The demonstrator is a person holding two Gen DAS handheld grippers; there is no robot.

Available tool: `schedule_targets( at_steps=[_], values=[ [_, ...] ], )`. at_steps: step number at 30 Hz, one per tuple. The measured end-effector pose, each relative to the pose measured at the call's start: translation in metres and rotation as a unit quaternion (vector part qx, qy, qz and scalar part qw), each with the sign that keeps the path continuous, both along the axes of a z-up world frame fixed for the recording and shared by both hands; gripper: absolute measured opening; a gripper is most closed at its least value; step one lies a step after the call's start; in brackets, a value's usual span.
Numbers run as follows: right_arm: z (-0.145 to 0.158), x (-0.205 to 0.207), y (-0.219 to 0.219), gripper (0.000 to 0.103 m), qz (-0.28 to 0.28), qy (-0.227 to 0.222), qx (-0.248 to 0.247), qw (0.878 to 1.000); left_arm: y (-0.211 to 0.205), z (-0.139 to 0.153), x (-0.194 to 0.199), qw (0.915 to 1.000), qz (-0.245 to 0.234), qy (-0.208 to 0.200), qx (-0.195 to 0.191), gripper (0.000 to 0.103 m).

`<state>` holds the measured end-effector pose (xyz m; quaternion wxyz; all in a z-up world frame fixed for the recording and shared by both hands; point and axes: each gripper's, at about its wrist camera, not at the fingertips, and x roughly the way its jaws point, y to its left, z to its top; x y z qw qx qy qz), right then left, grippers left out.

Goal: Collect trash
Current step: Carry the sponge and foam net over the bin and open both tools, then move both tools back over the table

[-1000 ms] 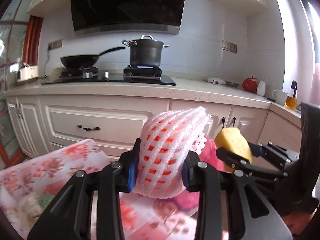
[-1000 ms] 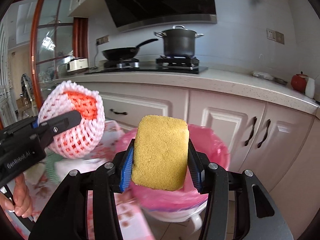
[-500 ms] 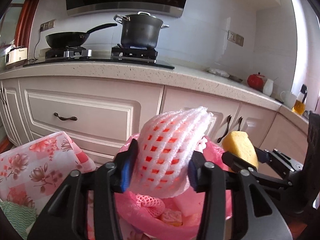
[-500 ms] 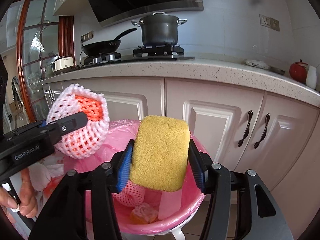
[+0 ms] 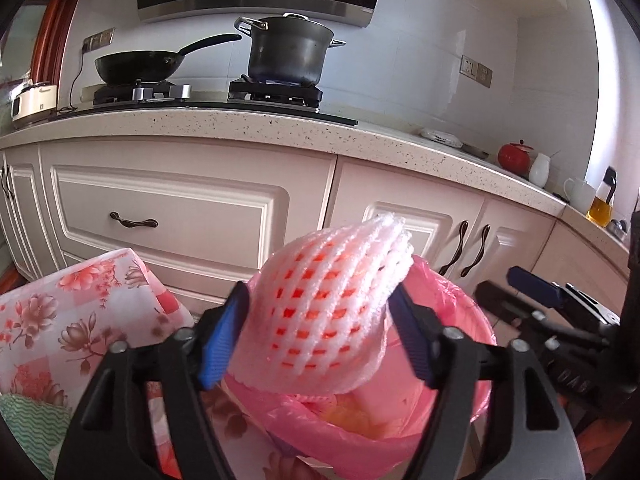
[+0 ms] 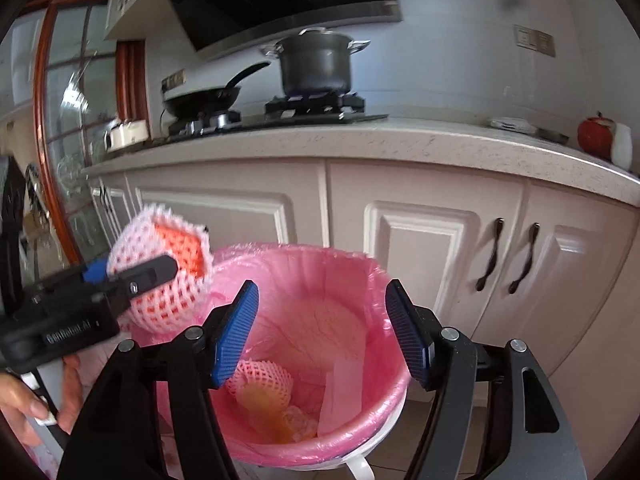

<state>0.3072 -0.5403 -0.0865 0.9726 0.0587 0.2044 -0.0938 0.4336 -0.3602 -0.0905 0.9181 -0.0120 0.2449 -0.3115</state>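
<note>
Pink foam net (image 5: 324, 312) sits between the left claw (image 5: 320, 332) pads as they spread apart, low in the frame, just over the pink-lined bin (image 6: 372, 276) rim. The right claw (image 6: 324, 328) is opening too, with nothing between its pads, above the bin's open middle.

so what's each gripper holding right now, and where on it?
Right gripper: nothing, fingers opening above the bin. Left gripper: foam net sits between its opening fingers at the sides; whether they still grip it cannot be told.
</note>
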Motion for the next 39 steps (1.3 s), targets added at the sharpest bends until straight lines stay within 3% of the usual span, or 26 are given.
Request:
schedule_targets(
  at_steps=[4, 14, 18, 31, 39],
  values=[
    [0.009, -0.018, -0.005, 0.064, -0.008, -0.004, -0.003, 1.0, 0.002, 0.004, -0.002, 0.9999, 0.01, -0.004, -0.008, 0.086],
    [0.025, -0.041, 0.014, 0.065, 0.0, -0.014, -0.003, 1.0, 0.016, 0.021, -0.03, 0.9994, 0.017, -0.029, 0.003, 0.093],
    [0.026, -0.046, 0.043, 0.069, 0.023, -0.021, 0.001, 1.0, 0.061, 0.028, -0.055, 0.9978, 0.047, -0.046, -0.001, 0.098],
    [0.001, -0.054, 0.185, 0.076, 0.122, 0.004, 0.02, 0.992, 0.245, 0.0, -0.14, 0.9882, 0.149, -0.024, 0.027, 0.098],
    [-0.018, -0.05, 0.277, 0.076, 0.171, 0.032, 0.037, 0.984, 0.352, -0.008, -0.178, 0.9632, 0.258, -0.029, 0.072, 0.098]
  ],
)
